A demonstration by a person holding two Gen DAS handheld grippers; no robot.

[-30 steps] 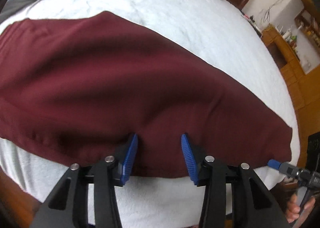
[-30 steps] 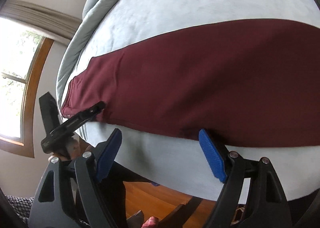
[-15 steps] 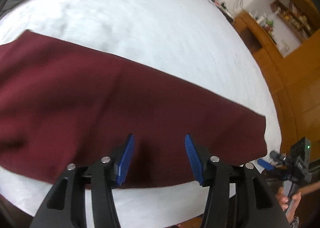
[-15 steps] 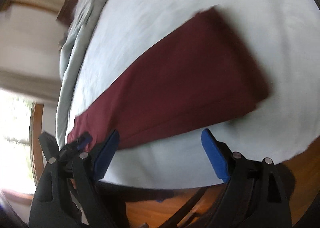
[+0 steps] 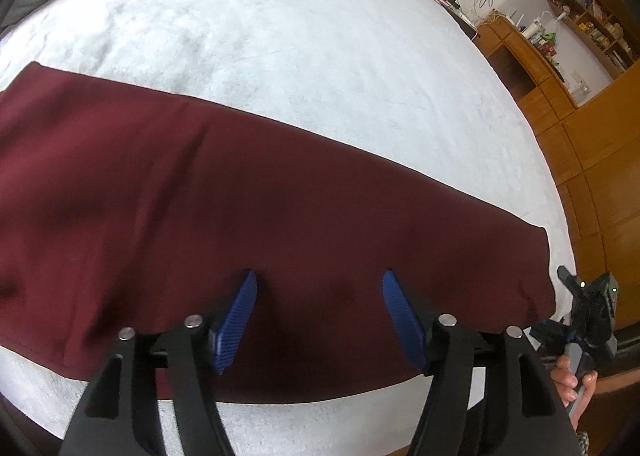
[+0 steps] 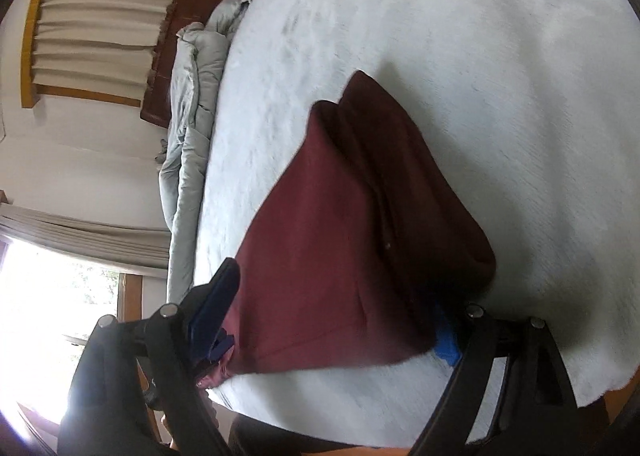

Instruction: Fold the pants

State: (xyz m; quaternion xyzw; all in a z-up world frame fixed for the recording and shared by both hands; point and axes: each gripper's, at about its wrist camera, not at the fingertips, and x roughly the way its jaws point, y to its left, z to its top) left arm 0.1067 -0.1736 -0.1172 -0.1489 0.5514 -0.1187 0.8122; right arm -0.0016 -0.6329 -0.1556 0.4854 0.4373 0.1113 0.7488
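Dark maroon pants [image 5: 248, 207] lie flat in a long band across the white bed cover [image 5: 304, 39]. My left gripper [image 5: 318, 316] is open, its blue pads over the near edge of the pants, holding nothing. In the right wrist view the pants [image 6: 352, 236] run away from the camera, seen from one end. My right gripper [image 6: 324, 320] is open, its jaws wide on either side of the near end of the pants; the right pad is partly hidden by cloth. The right gripper also shows in the left wrist view [image 5: 588, 312] just past the right end of the pants.
A grey duvet [image 6: 192, 127] is bunched along the far side of the bed by the wooden headboard [image 6: 188, 31]. Wooden cabinets and shelves [image 5: 560, 67] stand to the right. The bed edge and wood floor are close below the grippers.
My right gripper has swung round to the end of the pants and closed in on it. My left gripper has shifted slightly along the near edge; both stay open.
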